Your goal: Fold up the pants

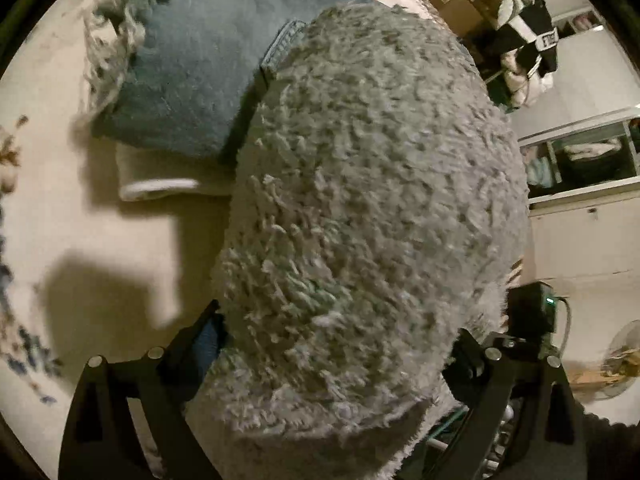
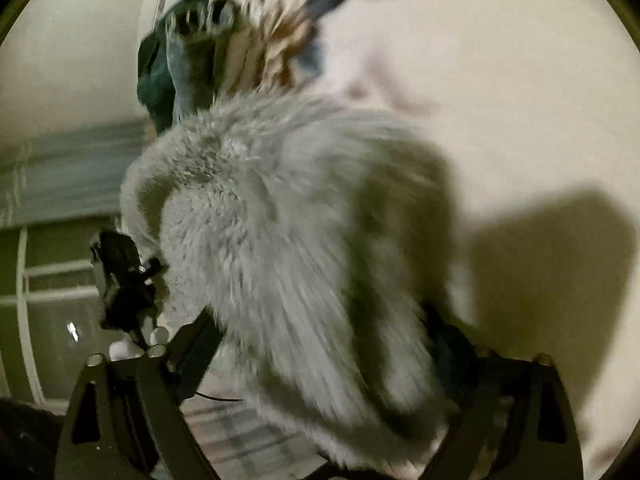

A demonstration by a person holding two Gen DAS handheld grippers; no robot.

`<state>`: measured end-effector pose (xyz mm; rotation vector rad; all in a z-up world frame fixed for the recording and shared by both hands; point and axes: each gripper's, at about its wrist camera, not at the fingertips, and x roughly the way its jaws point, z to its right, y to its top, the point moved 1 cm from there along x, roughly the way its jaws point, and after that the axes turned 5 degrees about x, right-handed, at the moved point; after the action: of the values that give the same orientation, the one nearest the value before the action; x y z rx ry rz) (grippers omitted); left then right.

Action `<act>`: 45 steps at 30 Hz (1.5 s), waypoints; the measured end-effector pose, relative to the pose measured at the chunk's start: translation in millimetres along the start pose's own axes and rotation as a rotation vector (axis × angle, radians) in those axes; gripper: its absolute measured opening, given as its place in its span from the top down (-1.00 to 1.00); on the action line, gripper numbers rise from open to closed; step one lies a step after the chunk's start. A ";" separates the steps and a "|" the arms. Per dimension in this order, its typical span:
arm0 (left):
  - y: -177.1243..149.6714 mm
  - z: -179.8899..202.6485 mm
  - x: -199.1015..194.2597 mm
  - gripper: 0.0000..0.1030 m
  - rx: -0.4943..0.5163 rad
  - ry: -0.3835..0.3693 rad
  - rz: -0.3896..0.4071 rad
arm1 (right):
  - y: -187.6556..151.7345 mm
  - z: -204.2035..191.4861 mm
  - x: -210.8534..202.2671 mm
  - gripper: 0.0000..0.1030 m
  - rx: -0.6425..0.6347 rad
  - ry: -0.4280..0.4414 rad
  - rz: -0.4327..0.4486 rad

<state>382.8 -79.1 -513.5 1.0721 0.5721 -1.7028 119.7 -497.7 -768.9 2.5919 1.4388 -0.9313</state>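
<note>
The pants are denim outside with a grey fleece lining. In the left wrist view the fleece lining bulges up close between my fingers, and the blue denim lies beyond it on the cream bedsheet. My left gripper is shut on the fleece-lined pants. In the right wrist view a bunch of grey fleece fills the space between my fingers; my right gripper is shut on it. The fingertips are hidden by fabric in both views. The other gripper shows at the left.
A folded white cloth lies on the sheet under the denim. A wardrobe with a mirror and piled clothes stand at the right. A dark rolled garment and a patterned cover lie far ahead.
</note>
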 end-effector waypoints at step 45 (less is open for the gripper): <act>-90.7 -41.9 -67.9 -0.75 -0.088 -0.002 0.214 | 30.7 -25.2 -61.9 -0.99 -0.100 -0.132 -0.052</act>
<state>323.0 22.2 -485.8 1.0305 0.5076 -1.4800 131.7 -554.7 -723.9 2.3858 1.4845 -0.9881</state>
